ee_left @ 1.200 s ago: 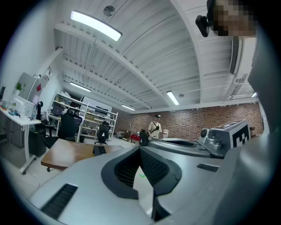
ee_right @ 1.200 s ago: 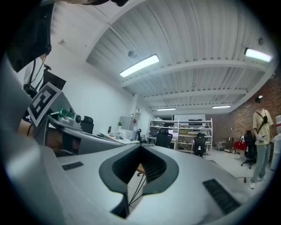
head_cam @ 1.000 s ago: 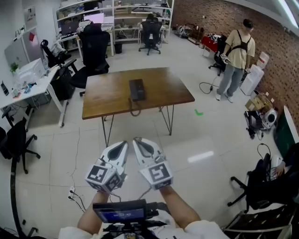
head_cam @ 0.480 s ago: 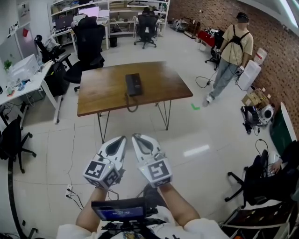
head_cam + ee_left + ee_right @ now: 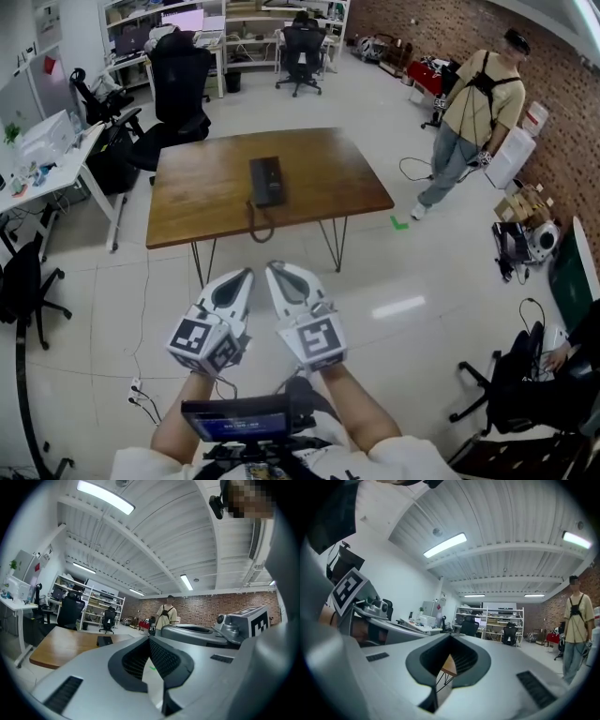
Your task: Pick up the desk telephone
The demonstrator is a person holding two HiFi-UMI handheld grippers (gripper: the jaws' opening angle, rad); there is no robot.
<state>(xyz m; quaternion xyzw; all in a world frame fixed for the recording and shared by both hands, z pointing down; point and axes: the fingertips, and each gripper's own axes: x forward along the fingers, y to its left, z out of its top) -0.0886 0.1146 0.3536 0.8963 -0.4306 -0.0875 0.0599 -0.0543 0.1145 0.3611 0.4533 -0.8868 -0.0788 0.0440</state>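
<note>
Over the pale floor, short of the table: both grippers are held out side by side at the ends of two bare forearms, their tips leaning toward each other.
Left gripper (image 5: 245, 275): points about level toward the wooden table (image 5: 323, 173), marker cube nearest the wrist; its jaws are pressed together with nothing between them, as its own view (image 5: 150, 640) shows.
Right gripper (image 5: 273, 270): just beside the left one and equally level; its jaws are likewise together and empty (image 5: 450, 637).
Desk telephone (image 5: 266, 180): lies flat near the middle of the tabletop, well apart from both grippers, with its coiled cord (image 5: 258, 223) looping toward the near edge.
Telephone from the left gripper view: a small dark slab (image 5: 104, 641) on the brown top, details too small to tell.
Table from the right gripper view: only a sliver of one corner and its thin legs (image 5: 449, 666) shows through the hollow behind the jaws.
Far right: a standing person (image 5: 473, 108) with shoulder straps, near the brick wall.
Bottom edge: a small screen (image 5: 242, 420) hides the elbows; the body is cut off.
</note>
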